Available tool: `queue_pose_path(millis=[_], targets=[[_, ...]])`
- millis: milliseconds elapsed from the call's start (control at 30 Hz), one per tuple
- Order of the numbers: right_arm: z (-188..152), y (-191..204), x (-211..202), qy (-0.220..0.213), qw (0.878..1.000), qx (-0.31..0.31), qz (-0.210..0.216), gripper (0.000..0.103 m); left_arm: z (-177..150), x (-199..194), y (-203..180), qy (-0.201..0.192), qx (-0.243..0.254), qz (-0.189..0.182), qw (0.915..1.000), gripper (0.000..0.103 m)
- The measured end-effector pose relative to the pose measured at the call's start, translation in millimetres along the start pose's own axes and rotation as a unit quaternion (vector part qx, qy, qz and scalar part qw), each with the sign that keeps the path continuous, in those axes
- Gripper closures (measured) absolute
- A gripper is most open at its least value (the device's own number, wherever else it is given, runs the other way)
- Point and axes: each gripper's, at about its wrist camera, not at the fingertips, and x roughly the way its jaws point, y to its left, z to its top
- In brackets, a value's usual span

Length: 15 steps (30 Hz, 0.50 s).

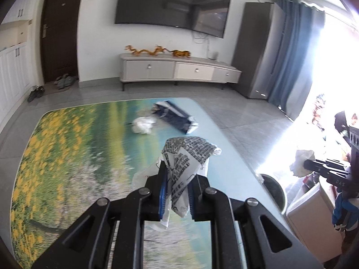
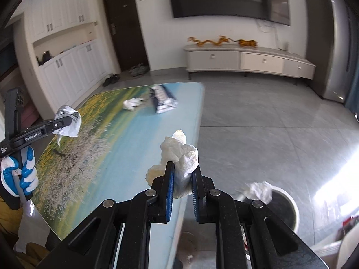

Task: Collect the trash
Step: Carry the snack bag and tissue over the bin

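Observation:
My left gripper (image 1: 178, 192) is shut on a crumpled printed wrapper (image 1: 186, 154) and holds it above the table; it also shows in the right wrist view (image 2: 67, 123). My right gripper (image 2: 182, 188) is shut on a crumpled white tissue (image 2: 181, 157), held over the table's right edge; it shows in the left wrist view (image 1: 301, 162) too. On the far part of the table (image 1: 74, 148) lie a white tissue ball (image 1: 143, 124) and a dark blue snack bag (image 1: 177, 116). A round bin (image 2: 285, 206) stands on the floor right of the table, with white paper (image 2: 258, 190) at its rim.
A TV cabinet (image 1: 179, 69) stands against the far wall under a wall TV (image 1: 172, 2). White cupboards (image 2: 67, 67) and a dark door (image 2: 125, 24) are at the left, with shoes (image 2: 112, 79) on the floor. A cardboard box (image 1: 307, 204) sits beside the bin.

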Motion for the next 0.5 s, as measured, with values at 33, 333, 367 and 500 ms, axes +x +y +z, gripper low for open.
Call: queue_pose_path(millis=[33, 333, 367, 500], targets=[[-5.8, -13.0, -7.0, -0.002, 1.0, 0.012, -0.008, 0.089, 2.3, 2.3, -10.7, 0.002, 0.005, -0.007, 1.0, 0.088], [-51.9, -97.4, -32.9, -0.002, 0.995, 0.089, -0.052, 0.089, 11.5, 39.6, -128.9, 0.038, 0.071, -0.079, 0.9936, 0.088], [-56.2, -106.8, -33.5, -0.002, 0.994, 0.098, -0.054, 0.089, 11.3, 45.7, -143.5, 0.044, 0.08, -0.086, 0.9921, 0.088], [-69.4, -135.2, -26.9, 0.004, 0.99, 0.126, -0.058, 0.088, 7.0, 69.3, -192.8, 0.068, 0.104, -0.11, 0.9862, 0.088]])
